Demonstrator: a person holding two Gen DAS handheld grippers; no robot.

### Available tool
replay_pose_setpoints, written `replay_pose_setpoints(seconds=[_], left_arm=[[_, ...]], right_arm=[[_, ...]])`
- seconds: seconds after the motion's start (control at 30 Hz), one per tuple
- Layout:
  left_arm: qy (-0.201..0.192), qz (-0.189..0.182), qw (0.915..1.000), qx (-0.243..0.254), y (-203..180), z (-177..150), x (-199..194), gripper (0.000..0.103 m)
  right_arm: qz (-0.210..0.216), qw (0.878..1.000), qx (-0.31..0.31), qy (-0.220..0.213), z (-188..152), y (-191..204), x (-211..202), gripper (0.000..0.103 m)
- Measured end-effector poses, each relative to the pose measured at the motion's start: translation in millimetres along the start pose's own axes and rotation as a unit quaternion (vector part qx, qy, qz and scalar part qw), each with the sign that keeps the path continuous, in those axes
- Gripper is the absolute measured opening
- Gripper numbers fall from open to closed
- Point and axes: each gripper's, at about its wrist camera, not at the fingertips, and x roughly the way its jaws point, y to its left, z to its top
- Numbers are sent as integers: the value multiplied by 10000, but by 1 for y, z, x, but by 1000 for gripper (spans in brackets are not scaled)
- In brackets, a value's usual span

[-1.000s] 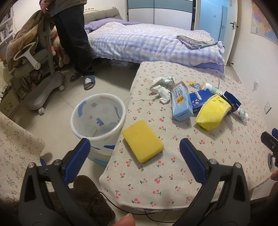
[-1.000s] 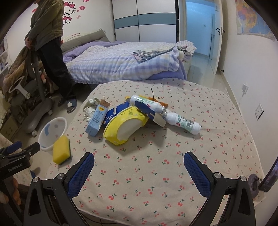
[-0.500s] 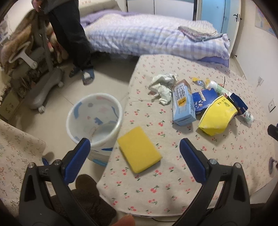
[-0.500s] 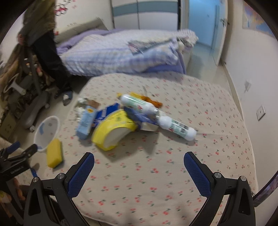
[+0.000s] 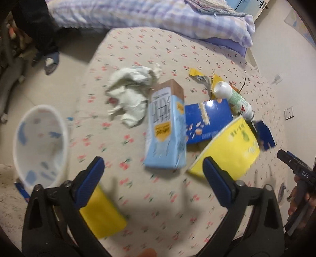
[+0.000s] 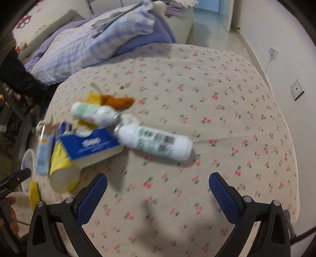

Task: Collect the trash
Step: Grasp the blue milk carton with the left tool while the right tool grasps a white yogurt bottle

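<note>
left claw [image 5: 151, 170] hangs wide over the bench [image 5: 158, 49], jaws just starting to close, with nothing between them; the near end of the light blue carton [image 5: 165, 130] sits just ahead of the gap. right claw [image 6: 158, 183] is spread wide and has hold of nothing, only cherry-print cloth under it.

the trash lies in one heap on the bench. the light blue carton lies flat, its far end touching a crumpled white tissue [image 5: 130, 94]. on its other side is a dark blue flattened box [image 5: 207, 120], overlapped by a yellow pouch [image 5: 227, 152]. a white bottle [image 6: 156, 143] with a barcode lies on its side just ahead of the right claw, a second white bottle [image 6: 91, 113] beyond it, and an orange scrap [image 6: 118, 101] behind that.

a yellow sponge [image 5: 100, 215] lies under the left claw's left finger. a white bin [image 5: 39, 142] with blue marks stands on the floor beside the bench. a bed [image 5: 138, 13] with checked bedding is beyond.
</note>
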Motion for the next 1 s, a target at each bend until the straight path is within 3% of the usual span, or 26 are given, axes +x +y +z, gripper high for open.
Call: replay_pose_setpoints(seconds=[0.13, 0.37, 0.57, 0.67, 0.8, 0.87, 0.93, 1.0], left_arm=[[163, -132, 9996, -176, -1, 7, 18, 88], [370, -540, 9959, -617, 9, 15, 36, 75], [451, -547, 9955, -636, 9, 13, 41, 62], [444, -497, 9964, -531, 7, 12, 41, 61], [456, -434, 9972, -415, 6, 9, 40, 61], [452, -394, 9975, -364, 4, 9, 40, 60], [440, -382, 9977, -333, 4, 7, 37, 60], [421, -392, 9979, -313, 5, 4, 34, 60]], right_arm=[[-23, 10000, -35, 70, 9, -8, 13, 103], [-294, 9966, -757, 141, 16, 10, 39, 102], [-661, 9881, -1388, 77, 15, 34, 58, 96], [-892, 9820, -1662, 18, 13, 44, 64, 95], [-1127, 9723, -2049, -38, 8, 54, 72, 82], [-1021, 9717, -2127, -64, 5, 55, 72, 73], [-862, 9733, -2127, -57, 4, 55, 70, 50], [-843, 9736, -2119, -36, 4, 56, 69, 49]])
